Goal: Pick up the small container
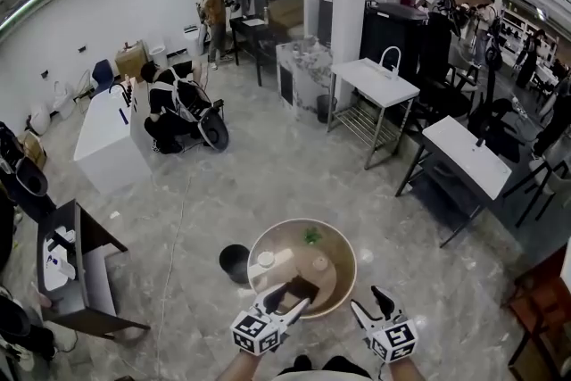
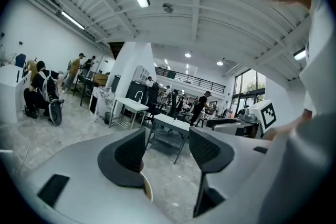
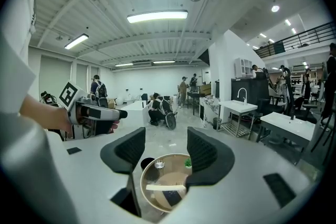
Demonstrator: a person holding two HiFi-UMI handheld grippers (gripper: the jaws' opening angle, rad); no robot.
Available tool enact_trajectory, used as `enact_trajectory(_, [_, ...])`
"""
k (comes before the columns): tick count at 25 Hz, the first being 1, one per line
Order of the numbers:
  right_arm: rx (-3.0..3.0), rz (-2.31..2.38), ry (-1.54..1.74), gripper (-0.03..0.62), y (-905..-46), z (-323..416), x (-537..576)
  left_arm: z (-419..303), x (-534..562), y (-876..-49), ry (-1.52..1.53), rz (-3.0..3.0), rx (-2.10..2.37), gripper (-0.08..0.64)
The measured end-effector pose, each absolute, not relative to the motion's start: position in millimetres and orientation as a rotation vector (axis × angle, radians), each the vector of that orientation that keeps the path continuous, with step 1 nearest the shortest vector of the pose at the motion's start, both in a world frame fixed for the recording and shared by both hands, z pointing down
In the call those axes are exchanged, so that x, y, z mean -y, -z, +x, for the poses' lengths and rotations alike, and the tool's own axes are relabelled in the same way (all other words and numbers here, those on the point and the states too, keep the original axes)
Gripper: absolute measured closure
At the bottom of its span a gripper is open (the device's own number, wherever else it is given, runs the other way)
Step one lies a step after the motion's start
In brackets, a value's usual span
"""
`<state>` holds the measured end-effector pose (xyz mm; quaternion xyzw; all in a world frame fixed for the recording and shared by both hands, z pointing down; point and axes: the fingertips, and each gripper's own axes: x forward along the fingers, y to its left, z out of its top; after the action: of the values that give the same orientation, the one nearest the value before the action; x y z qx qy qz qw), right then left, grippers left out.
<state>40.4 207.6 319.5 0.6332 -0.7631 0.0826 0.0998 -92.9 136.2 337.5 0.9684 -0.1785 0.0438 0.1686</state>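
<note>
A round wooden table (image 1: 335, 250) stands just in front of me. On its left part sits the small container (image 1: 265, 260), a pale little cup, with a small green plant (image 1: 311, 236) behind it and a dark flat slab (image 1: 301, 289) at the near edge. My left gripper (image 1: 287, 299) is open over the near rim, empty. My right gripper (image 1: 368, 303) is open beside the table's right edge, empty. In the right gripper view the container (image 3: 159, 164) and plant (image 3: 187, 163) show between that gripper's (image 3: 165, 147) jaws, far off. The left gripper view shows its gripper (image 2: 167, 144) aimed past the table.
A black round stool (image 1: 235, 261) stands on the floor left of the table. A dark side table (image 1: 89, 232) is at the left, and white sink tables (image 1: 385, 83) (image 1: 468, 156) are further back on the right. Several people stand or crouch farther off.
</note>
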Motion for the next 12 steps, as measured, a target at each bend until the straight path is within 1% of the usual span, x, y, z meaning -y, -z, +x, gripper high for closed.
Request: enact_trajectory(12, [2.281, 1.854, -0.304, 0.330, -329, 51, -175, -76, -109, -349, -0.137, 2.729, 0.508, 0.296])
